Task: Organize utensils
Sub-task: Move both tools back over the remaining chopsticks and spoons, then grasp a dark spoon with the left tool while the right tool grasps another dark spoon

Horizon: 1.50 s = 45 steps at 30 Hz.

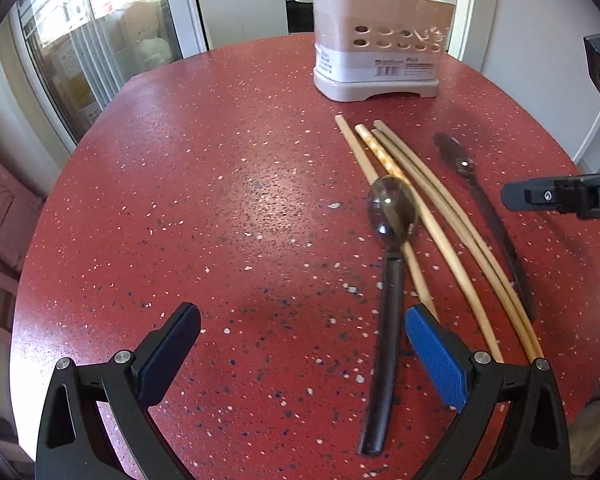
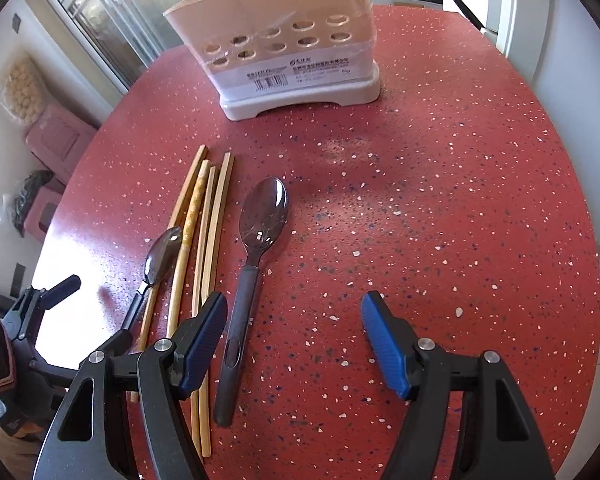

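Two dark-handled metal spoons and several bamboo chopsticks lie on a red speckled table (image 1: pixel 180 200). In the left wrist view the near spoon (image 1: pixel 388 280) lies across a chopstick, between my open left gripper's (image 1: pixel 302 328) fingers, nearer the right one. The chopsticks (image 1: pixel 432 216) fan to its right, and the far spoon (image 1: pixel 484 208) lies beyond them. In the right wrist view my open, empty right gripper (image 2: pixel 294 320) hovers just right of a spoon (image 2: pixel 252 272); the chopsticks (image 2: pixel 204 232) and other spoon (image 2: pixel 160 256) lie left of it. A beige utensil holder (image 1: pixel 380 40) (image 2: pixel 292 52) stands at the back.
The right gripper's finger (image 1: pixel 560 196) shows at the right edge of the left wrist view; the left gripper (image 2: pixel 40 300) shows at the lower left of the right wrist view. Windows, pink bins (image 2: pixel 56 140) and a kitchen counter lie beyond the table edge.
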Tool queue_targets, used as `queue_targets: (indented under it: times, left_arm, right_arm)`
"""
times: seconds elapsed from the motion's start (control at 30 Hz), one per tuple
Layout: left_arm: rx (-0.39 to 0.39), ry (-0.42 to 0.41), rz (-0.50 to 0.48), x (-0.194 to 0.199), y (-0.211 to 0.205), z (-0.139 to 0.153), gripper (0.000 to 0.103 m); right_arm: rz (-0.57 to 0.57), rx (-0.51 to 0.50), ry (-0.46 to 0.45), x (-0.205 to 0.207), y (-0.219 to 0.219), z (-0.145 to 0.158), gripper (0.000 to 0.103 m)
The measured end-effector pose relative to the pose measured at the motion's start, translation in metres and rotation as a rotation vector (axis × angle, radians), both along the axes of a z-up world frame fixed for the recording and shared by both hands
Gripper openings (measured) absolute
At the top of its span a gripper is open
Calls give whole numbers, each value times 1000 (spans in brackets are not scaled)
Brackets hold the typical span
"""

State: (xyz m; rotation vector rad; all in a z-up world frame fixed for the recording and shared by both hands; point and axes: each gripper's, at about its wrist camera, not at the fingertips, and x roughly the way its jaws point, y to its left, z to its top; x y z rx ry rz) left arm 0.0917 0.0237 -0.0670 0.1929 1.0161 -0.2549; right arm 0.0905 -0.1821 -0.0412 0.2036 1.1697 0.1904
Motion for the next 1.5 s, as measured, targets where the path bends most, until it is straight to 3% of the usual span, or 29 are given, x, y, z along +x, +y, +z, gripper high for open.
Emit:
queue_targets:
  times: [0.3, 0.57, 0.73, 0.8, 1.0, 1.1, 1.27, 1.47, 1.5]
  left_arm:
    - [10, 14, 12, 21, 3, -4, 103]
    - [80, 22, -20, 34, -13, -1, 103]
    - [84, 67, -92, 42, -27, 5, 100]
    - [89, 89, -116, 45, -33, 7, 95]
    - [146, 129, -133, 51, -42, 9, 95]
    - [149, 157, -116, 56, -44, 10, 95]
    - [160, 186, -100, 64, -47, 10, 95]
    - [123, 237, -125, 65, -58, 13, 67]
    - [101, 251, -126, 66, -60, 13, 56]
  right_arm:
    - [28, -115, 35, 23, 25, -8, 73]
    - [75, -243, 59, 37, 59, -9, 61]
    - [103, -249, 100, 47, 68, -9, 54]
    - [112, -247, 107, 50, 69, -8, 46]
    - [142, -243, 115, 58, 78, -5, 24]
    - [157, -238, 115, 59, 77, -3, 17]
    - [181, -223, 102, 59, 74, -3, 14]
    - [197, -157, 60, 36, 48, -4, 13]
    - [197, -146, 56, 34, 45, -4, 13]
